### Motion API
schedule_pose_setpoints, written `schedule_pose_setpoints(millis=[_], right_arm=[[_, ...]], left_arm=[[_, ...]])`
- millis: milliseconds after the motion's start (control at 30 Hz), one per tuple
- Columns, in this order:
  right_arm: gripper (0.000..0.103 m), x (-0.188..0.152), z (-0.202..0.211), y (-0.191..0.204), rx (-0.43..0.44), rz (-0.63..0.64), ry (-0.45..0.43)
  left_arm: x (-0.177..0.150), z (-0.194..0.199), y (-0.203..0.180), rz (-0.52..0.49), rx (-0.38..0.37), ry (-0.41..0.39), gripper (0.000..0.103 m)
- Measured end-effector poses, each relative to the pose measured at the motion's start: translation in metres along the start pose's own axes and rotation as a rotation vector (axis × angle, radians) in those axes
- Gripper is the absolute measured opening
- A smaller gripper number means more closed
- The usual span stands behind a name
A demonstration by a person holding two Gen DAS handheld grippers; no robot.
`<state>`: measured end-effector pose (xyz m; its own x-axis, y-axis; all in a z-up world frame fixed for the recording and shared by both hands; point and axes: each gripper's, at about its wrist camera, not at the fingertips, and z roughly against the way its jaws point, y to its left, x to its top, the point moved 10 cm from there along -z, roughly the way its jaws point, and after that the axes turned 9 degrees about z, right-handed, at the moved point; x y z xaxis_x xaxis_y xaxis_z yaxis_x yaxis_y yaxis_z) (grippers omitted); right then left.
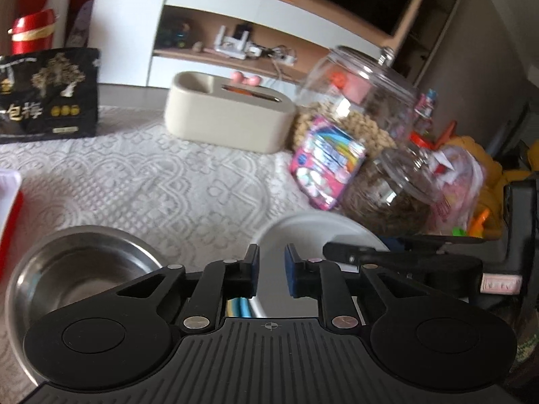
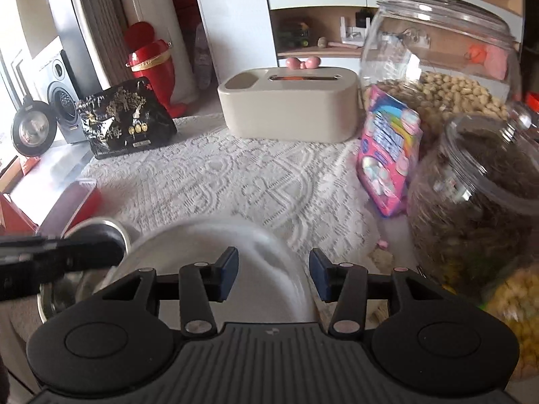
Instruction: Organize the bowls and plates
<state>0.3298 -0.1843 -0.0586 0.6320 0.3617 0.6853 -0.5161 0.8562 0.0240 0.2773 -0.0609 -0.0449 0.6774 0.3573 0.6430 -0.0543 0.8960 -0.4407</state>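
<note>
A white plate (image 1: 320, 232) lies on the lace tablecloth (image 1: 168, 185), with a steel bowl (image 1: 77, 269) just to its left. My left gripper (image 1: 272, 271) holds its jaws narrow at the plate's left rim, and the rim runs between the blue pads. In the right wrist view the same plate (image 2: 215, 259) is blurred, and its right rim passes between the spread fingers of my right gripper (image 2: 274, 274) without touching the pads. The left gripper (image 2: 67, 249) shows there as a dark shape over the steel bowl (image 2: 54, 303). One finger of the right gripper (image 1: 350, 254) hangs over the plate's right side.
A beige tissue box (image 2: 286, 111) stands at the back. Two big glass jars (image 2: 438, 67) (image 2: 478, 202) and a pink packet (image 2: 390, 155) crowd the right side. At the left are a black snack bag (image 2: 124, 118) and a red box (image 2: 50, 198).
</note>
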Motion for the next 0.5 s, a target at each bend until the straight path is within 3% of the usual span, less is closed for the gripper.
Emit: schedule_pose_setpoints(millis=[233, 367, 500], right_arm=[[0.051, -0.023, 0.014, -0.006, -0.046, -0.009, 0.006], [0.051, -0.025, 0.013, -0.02, -0.055, -0.067, 0.03], [0.051, -0.022, 0.018, -0.024, -0.037, -0.101, 0.015]], left_arm=[[-0.02, 0.005, -0.011, 0.003, -0.036, 0.042, 0.015], [-0.01, 0.022, -0.004, 0.002, -0.015, 0.0, 0.014], [-0.01, 0.018, 0.005, -0.022, 0.049, 0.041, 0.016]])
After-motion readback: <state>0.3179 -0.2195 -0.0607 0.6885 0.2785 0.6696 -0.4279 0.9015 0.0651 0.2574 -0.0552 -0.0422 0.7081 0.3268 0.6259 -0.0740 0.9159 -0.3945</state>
